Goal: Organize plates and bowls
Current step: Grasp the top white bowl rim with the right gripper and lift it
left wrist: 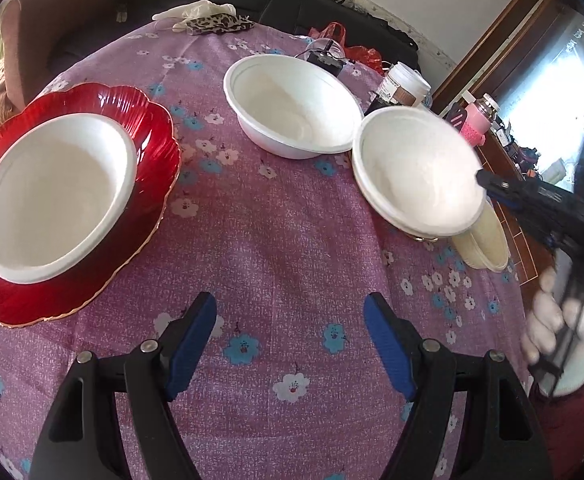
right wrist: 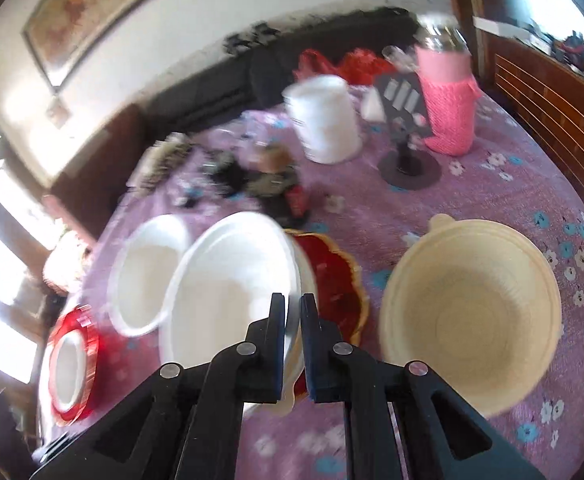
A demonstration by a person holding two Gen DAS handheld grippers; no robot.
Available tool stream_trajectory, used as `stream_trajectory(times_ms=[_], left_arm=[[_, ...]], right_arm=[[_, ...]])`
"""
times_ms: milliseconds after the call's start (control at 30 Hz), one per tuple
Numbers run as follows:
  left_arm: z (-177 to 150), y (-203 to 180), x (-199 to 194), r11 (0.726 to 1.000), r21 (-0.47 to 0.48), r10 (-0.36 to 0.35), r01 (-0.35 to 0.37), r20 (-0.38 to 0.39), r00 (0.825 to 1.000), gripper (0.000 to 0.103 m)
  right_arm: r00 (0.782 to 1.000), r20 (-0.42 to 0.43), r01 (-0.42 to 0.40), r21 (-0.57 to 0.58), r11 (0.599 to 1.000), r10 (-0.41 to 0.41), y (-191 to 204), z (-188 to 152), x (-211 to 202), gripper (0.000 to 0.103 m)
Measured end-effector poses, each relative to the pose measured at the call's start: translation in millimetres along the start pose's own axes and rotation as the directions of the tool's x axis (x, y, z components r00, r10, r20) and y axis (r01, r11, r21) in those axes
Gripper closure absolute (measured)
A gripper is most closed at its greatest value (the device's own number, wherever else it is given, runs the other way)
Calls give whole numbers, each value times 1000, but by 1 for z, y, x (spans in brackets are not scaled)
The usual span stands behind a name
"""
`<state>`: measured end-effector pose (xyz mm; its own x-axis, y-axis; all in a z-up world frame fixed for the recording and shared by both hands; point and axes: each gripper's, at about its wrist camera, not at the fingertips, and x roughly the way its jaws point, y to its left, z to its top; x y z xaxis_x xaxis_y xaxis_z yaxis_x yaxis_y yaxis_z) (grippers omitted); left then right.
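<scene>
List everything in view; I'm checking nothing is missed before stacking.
white bowl: three, white; on the left plate, mid-table, pinched over the second plate
red plate: two, red, gold-edged; left, under the held bowl
cream bowl: one, cream; right side
white jar: one, white; far side
pink bottle: one, pink sleeve; far right
tablecloth: one, purple floral; covering table
left gripper: one, black and blue; open over the cloth
right gripper: one, black; shut on a white bowl's rim
hand: one, white-gloved; holding the right gripper
</scene>
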<state>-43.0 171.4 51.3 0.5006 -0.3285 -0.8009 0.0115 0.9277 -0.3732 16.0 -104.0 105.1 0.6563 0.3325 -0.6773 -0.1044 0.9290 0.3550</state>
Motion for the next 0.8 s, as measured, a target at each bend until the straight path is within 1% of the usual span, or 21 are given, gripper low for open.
stream_trajectory(times_ms=[67,100,133,167,200,267,300,333,400,467,500,567,633,700,733,767,800], left_arm=[[-2,3,-4,1000,-7,-1,1,9,1000,28],[-3,5,-7,1000,-14,-2,2,14,1000,28],[-3,7,-9,1000,-20,-3,3,18,1000,28],[-4,9,-11,1000,-28,-2,2,22,1000,28],[-5,12,-13,999,-39,1,0,26,1000,28],[-9,20,-18,998,-64,-1,3,30,1000,28],[-11,22,-20,998,-70,1,2,31,1000,28],[-14,25,-23,997,-74,4,-2,34,999,28],[-18,31,-28,997,-78,10,-7,37,999,28],[-22,37,-33,997,-83,8,-5,37,999,28],[-23,41,-36,996,-88,7,-4,39,999,27],[-26,47,-43,995,-95,-3,7,46,999,27],[-26,51,-47,996,-94,-5,10,55,998,27],[-29,54,-51,996,-87,-12,17,63,998,27],[-30,55,-53,997,-81,-12,17,65,998,27],[-30,55,-54,997,-76,-10,15,69,998,27],[-29,55,-54,997,-72,-13,18,75,997,27]], right_arm=[[997,7,-72,-104,992,73,26,-11,-20,94],[991,-10,-130,-160,979,130,42,-19,-29,94],[975,-66,-223,-222,949,213,62,-29,-38,94],[959,-110,-280,-263,923,260,77,-39,-42,94],[946,-147,-319,-298,900,288,89,-47,-44,94],[902,-262,-420,-349,838,343,113,-66,-43,94],[886,-300,-448,-357,819,354,120,-73,-42,94],[881,-320,-455,-374,808,348,126,-81,-41,94],[883,-344,-445,-393,805,320,127,-92,-39,94],[871,-367,-458,-366,810,327,119,-97,-39,94],[869,-367,-459,-352,816,330,112,-98,-41,94],[859,-362,-475,-301,827,361,94,-97,-49,94],[845,-353,-499,-247,831,402,79,-96,-56,93],[836,-334,-515,-203,833,436,61,-91,-66,93],[831,-323,-525,-185,831,453,54,-88,-70,91],[830,-302,-530,-166,832,468,46,-84,-75,85],[836,-281,-524,-155,838,471,41,-81,-79,80]])
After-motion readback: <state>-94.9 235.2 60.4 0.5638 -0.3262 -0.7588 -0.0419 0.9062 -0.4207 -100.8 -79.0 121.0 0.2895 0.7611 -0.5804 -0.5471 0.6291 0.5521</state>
